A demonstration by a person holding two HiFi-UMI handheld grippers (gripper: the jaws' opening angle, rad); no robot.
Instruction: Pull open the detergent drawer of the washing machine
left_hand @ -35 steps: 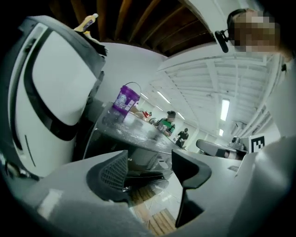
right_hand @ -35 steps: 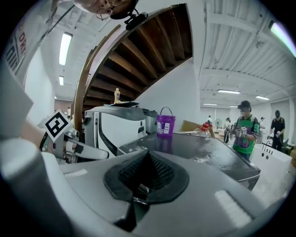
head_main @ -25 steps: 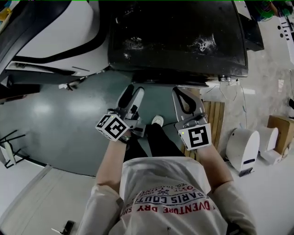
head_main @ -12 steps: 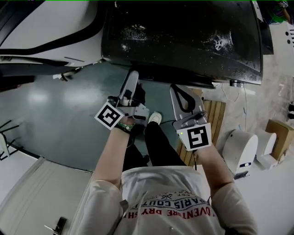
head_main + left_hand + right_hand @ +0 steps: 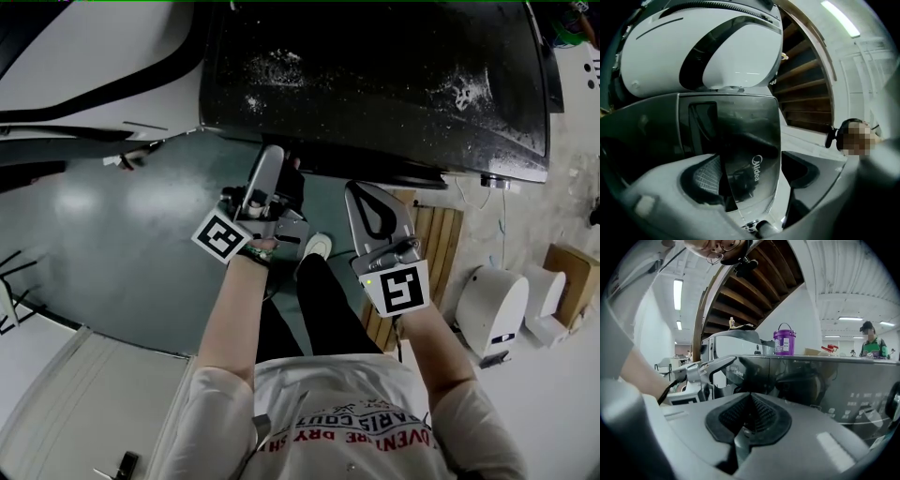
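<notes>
A person stands at a dark, glossy-topped washing machine (image 5: 375, 84) with a hand-held gripper in each hand, seen from a head camera looking steeply down. The left gripper (image 5: 279, 164) is rolled on its side, one jaw above the other, and reaches to the left end of the machine's front edge. Its jaws have just been opening and now stand wide apart, released. Between them is the detergent drawer (image 5: 747, 140), whose dark, mirror-like front carries the Midea logo and sits at the top left corner of the machine's front. The ribbed pads (image 5: 707, 176) do not press on it. From these angles it cannot be told whether the drawer has come out of the front at all.

The right gripper (image 5: 361, 192) is clenched, its jaws pressed together with nothing between them. It points at the machine's front near the middle of the front edge, to the right of the left gripper and apart from it. In the right gripper view the control panel (image 5: 862, 413), with pale button marks, runs along the front toward the right corner. A purple bucket (image 5: 784, 342) shows beyond the top edge.

A white machine (image 5: 94, 56) with a black curved band stands just beside the washer's left side. A slatted wooden pallet (image 5: 436, 244) lies on the blue-green floor (image 5: 112, 206) by the front right corner. A white rounded unit (image 5: 492, 300) and a cardboard box (image 5: 572, 272) sit farther right. The person's white shoe (image 5: 321, 246) rests on the floor between the two grippers.
</notes>
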